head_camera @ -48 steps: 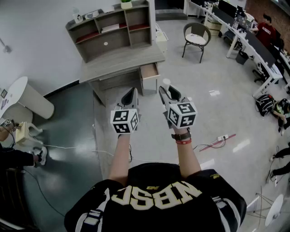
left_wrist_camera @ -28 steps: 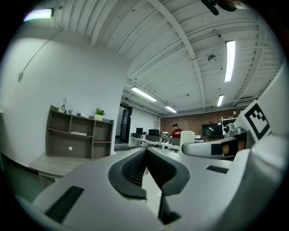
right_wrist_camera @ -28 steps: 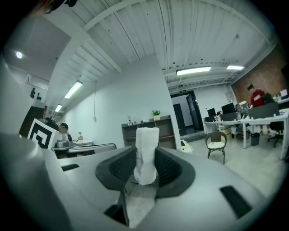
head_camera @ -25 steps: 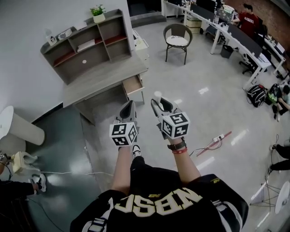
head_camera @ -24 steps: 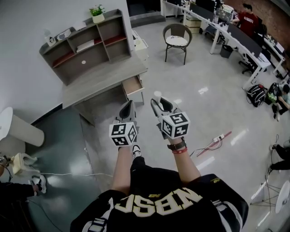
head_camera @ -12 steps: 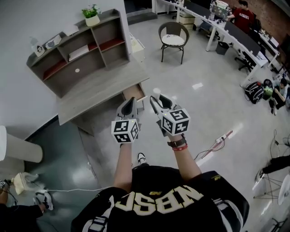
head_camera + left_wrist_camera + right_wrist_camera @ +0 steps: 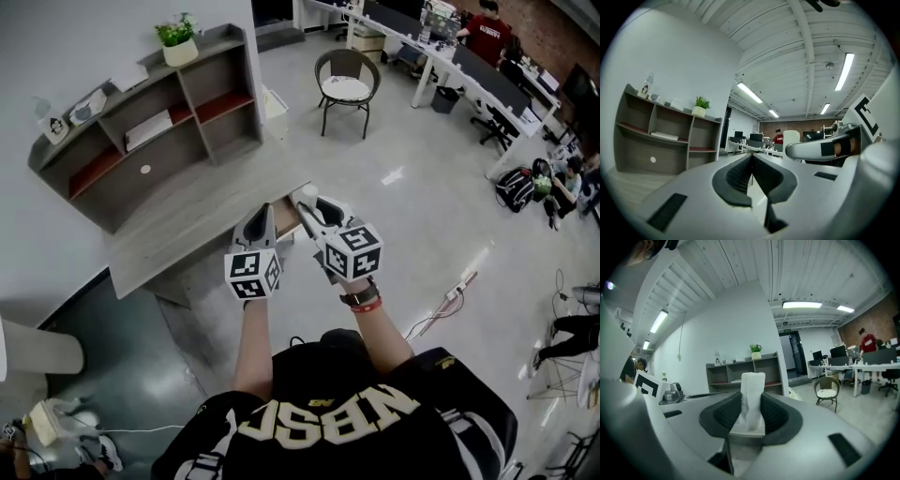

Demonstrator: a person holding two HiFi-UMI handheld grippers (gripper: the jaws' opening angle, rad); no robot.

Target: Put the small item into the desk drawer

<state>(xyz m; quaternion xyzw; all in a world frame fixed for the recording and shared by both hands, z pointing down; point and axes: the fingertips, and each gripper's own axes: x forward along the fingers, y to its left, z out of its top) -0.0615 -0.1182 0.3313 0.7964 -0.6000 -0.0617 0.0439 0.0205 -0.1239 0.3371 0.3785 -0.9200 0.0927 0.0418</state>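
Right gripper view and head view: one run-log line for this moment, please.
right gripper: shut on white item | left gripper: shut, empty | drawer: open, partly behind grippers | white item: not yet in drawer

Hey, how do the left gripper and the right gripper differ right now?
The grey left gripper is empty; the grey right gripper holds a small white roll. The left gripper's fingers touch each other; the right gripper's fingers stand apart around the roll. Both bear a black-and-white marker cube.

bright ceiling tubes, floor glare, fisheye-dark corners, foreground seemingly soft.
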